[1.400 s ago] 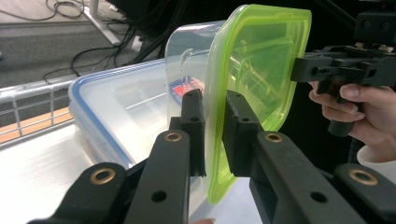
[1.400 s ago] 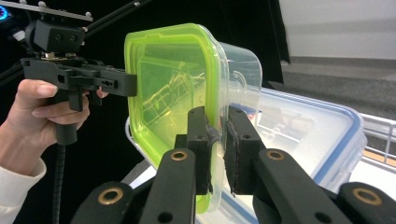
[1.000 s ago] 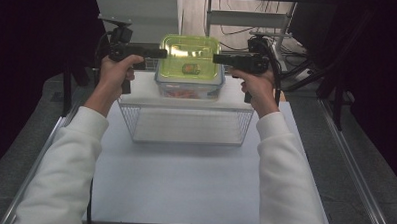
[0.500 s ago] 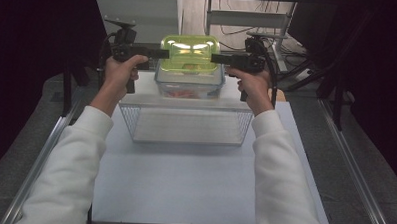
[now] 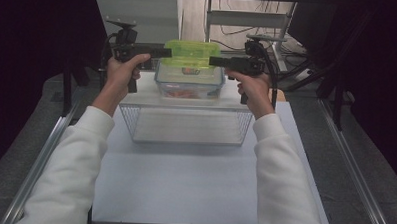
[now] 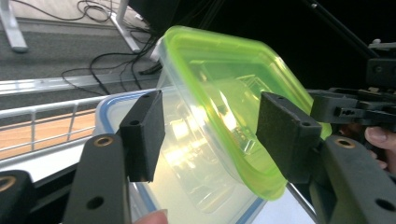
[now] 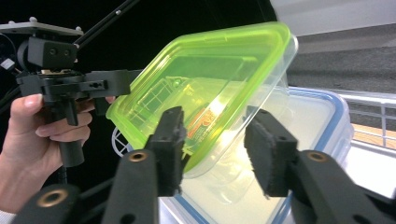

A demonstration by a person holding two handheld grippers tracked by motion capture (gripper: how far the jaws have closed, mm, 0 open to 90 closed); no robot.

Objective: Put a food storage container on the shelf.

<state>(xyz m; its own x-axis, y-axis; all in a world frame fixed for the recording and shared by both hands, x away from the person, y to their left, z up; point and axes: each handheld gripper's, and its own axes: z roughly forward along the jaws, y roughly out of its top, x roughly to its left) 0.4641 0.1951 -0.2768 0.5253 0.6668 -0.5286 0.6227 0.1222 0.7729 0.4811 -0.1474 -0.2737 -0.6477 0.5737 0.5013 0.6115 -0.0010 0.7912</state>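
1. Grip check: the green-lidded box (image 5: 191, 55) is held tilted between the left gripper (image 5: 164, 53) and right gripper (image 5: 216, 61), fingers closed on its ends.
2. It is kept level above the blue-rimmed container (image 5: 189, 84) below the fingers, with equal lift.

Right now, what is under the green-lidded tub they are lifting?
Under the clear plastic tub with the lime-green lid sits a bigger clear container with a blue-rimmed lid. Something reddish shows through its wall, too blurred to name. The lifted tub covers part of that lid.
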